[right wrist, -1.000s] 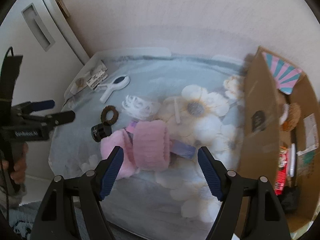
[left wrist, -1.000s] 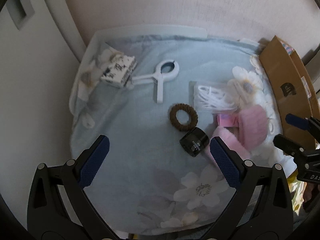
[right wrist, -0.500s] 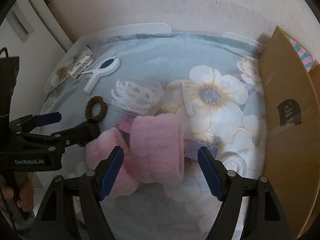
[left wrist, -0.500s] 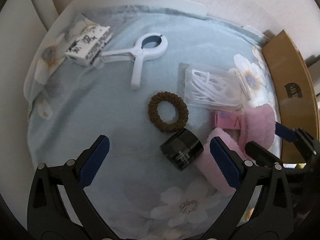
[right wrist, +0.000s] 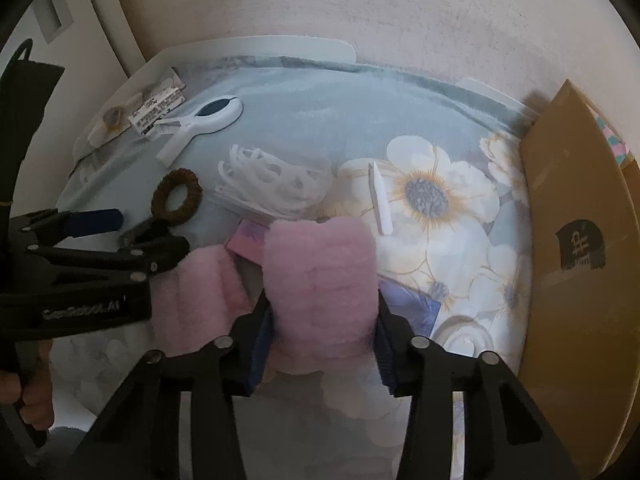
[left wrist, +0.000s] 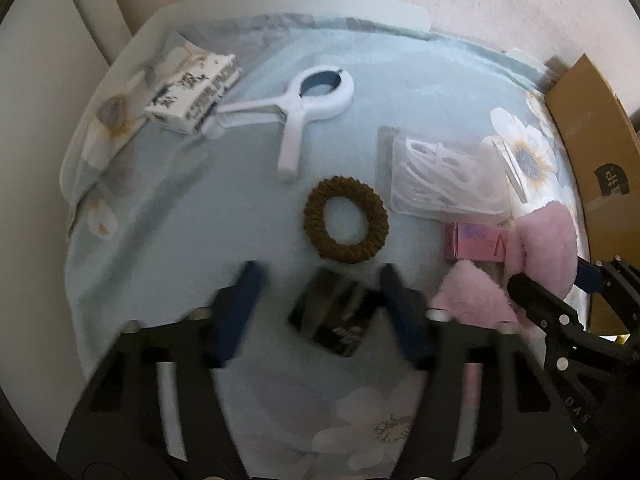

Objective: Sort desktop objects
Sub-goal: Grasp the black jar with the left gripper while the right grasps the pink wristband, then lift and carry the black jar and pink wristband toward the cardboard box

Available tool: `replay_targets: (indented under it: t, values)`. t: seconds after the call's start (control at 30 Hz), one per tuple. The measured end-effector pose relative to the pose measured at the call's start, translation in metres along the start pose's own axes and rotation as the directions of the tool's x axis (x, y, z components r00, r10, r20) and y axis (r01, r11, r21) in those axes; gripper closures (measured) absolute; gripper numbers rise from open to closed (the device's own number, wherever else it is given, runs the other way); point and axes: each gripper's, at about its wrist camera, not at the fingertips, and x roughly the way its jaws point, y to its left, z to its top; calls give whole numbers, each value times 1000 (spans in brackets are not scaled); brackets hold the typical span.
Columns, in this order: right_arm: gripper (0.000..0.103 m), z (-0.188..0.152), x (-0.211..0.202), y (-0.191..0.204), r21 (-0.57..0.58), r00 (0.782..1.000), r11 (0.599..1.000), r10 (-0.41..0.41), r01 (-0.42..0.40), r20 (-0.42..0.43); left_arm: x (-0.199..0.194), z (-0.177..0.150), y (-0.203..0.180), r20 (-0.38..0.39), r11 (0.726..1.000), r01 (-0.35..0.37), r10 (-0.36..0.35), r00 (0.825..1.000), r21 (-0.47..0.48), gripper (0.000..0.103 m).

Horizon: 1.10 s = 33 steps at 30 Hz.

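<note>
The right gripper [right wrist: 324, 344] has its blue pads pressed against both flanks of the fluffy pink plush band [right wrist: 320, 288], at the near middle of the table; the pile looks squeezed, so I judge it gripped. This band should be very light and soft, and it will give under pressure, so a hold across its thick middle, as here, suits it best. A second pink plush piece [right wrist: 200, 288] lies just left of it, touching.

The left gripper [left wrist: 320, 312] is blurred, its jaws set wide either side of the small black cylindrical jar [left wrist: 332, 320] without touching it that I can see. The jar looks rigid and smooth, likely slippery, and lies tilted on its side; I would take it across the round body.

Farther off on the pale blue flowered cloth [left wrist: 240, 200] lie a brown knitted hair ring [left wrist: 346, 220], a white plastic clamp [left wrist: 308, 100], a clear bag of white plastic loops [left wrist: 444, 176], a printed white carton [left wrist: 192, 92] and a pink flat box [left wrist: 476, 242]. A brown cardboard box [right wrist: 580, 240] stands at the right
</note>
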Motion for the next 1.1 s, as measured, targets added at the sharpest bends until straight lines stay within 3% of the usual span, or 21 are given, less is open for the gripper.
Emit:
replay_targets:
  t: [0.07,0.37,0.57,1.1]
  values:
    - [64,0,-1,0,2,1000,1000,0,0,4,-3,0,7,9,1000,11,-11,1000,-29,69]
    - [64,0,-2,1,-4,1000,1000,10,-10,18,-16,-8,38,45,991,64,-59,997,-118,69]
    - [64,2,-7,2,-5,999,1000,17,-16,33,-30,-7,47,74,990,73,-64,995,-119,71]
    - [64,0,-31,-9,23,996,999,23,-25,83,-60,1,27,127,992,98,-88,988,-80,71]
